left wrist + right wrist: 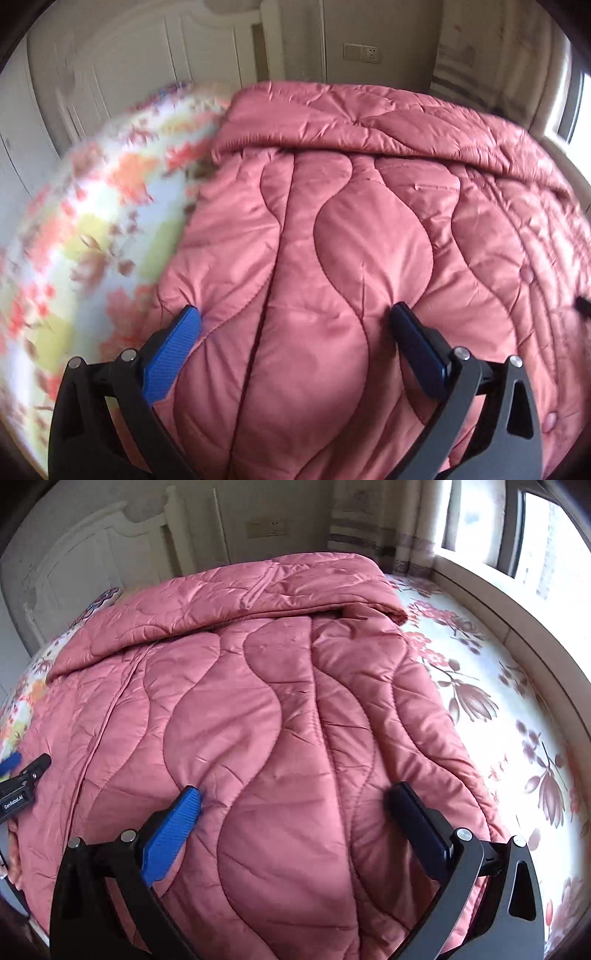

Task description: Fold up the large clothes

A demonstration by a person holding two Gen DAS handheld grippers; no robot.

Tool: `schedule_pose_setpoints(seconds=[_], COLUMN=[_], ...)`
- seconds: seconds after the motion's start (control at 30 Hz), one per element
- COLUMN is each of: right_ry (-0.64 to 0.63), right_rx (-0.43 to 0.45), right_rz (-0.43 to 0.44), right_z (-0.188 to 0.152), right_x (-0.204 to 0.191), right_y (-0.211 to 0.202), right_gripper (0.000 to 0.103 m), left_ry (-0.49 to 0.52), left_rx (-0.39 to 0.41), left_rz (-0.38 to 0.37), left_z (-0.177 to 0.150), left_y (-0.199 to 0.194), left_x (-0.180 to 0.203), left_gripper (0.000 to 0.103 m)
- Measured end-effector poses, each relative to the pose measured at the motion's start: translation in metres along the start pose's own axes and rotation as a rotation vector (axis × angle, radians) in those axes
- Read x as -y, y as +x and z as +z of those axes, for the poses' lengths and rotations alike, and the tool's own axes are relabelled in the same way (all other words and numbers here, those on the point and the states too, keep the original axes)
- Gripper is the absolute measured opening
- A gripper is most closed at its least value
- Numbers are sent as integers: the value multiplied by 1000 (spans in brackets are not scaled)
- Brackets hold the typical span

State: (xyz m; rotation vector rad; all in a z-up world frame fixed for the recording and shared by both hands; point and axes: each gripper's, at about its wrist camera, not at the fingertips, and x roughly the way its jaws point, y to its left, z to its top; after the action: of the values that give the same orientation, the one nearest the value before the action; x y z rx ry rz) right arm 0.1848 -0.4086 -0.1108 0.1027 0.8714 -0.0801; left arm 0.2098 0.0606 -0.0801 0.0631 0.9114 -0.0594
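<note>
both left gripper [295, 314] and right gripper [295, 794] are held wide open, nothing gripped, over pink quilted coat [258, 701] spread on floral bedsheet [517, 738].

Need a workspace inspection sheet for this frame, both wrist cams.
Surface: bed with floral sheet, bare on both sides of the coat.
Job's things: pink quilted coat lying flat on the bed, far part folded over toward the camera.
Clutter: nothing seen.
Grippers: left gripper open, over the coat near its left edge; right gripper open, over the coat's right half. Neither holds fabric.
Cables: nothing seen.
Surroundings: white headboard, wall socket, curtain, window on the right. Left view's sheet area is motion-blurred.
</note>
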Motion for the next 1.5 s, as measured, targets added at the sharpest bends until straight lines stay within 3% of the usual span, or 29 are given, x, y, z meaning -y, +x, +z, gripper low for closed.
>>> schedule_pose_setpoints(seconds=[0.1, 0.2, 0.27, 0.37, 0.4, 0.47, 0.53, 0.67, 0.77, 0.9, 1.0, 1.07, 1.17, 1.27, 1.33, 1.37, 1.43, 1.5], right_ry=[-34, -12, 11, -106, -155, -263, -250, -229, -226, -134, -43, -50, -64, -140, -241, -282, -333, -271], right_rx=[-3, -19, 2, 44, 38, -23, 16, -24, -1, -18, -18, -8, 5, 55, 71, 61, -2, 16], right_rz=[-35, -65, -57, 7, 7, 10, 32, 50, 2, -73, 0, -12, -59, 3, 34, 38, 14, 57], right_z=[0, 0, -5, -13, -16, -29, -38, -36, -32, -33, -42, -45, -42, -48, -56, -62, -74, -77], right_x=[-7, -12, -21, -47, -57, -79, -78, -66, -48, 7, 40, 41, 27, 2, -23, -34, -48, -40], right_y=[2, -2, -17, -37, -38, -25, -20, -23, -38, -36, -31, -34, -48, -71, -74, -70, -51, -49], right_gripper=[99, 99, 99, 99, 99, 99, 99, 99, 98, 99, 99, 99, 98, 98, 98, 98, 98, 99], left_ry=[3, -7, -1, 131, 211, 234, 182, 91, 42, 0, -97, -137, -108, 30, 132, 178, 145, 106], left_rx=[-2, 1, 45, 56, 49, 82, 47, -19, -6, -31, -49, -66, -22, 66, 50, 5, 33, -10], left_rz=[4, 84, 52, 97, 148, 176, 130, 48, 70, 160, 58, 50, 49, 11, 33, 56, 46, 2], left_z=[-6, -9, -15, -22, -31, -33, -29, -19, -24, -37, -47, -47, -49, -59, -70, -77, -82, -78], left_y=[2, -10, -27, -33, -25, -23, -22, -25, -42, -42, -37, -40, -60, -85, -82, -71, -68, -66], left_x=[1, 7, 19, 48, 62, 68, 61, 32, 9, -27, -54, -57, -41, -1, 23, 33, 30, 22], left_gripper=[101, 101, 101, 101, 101, 101, 101, 101, 101, 101, 101, 101, 101, 101, 101, 101, 101, 101])
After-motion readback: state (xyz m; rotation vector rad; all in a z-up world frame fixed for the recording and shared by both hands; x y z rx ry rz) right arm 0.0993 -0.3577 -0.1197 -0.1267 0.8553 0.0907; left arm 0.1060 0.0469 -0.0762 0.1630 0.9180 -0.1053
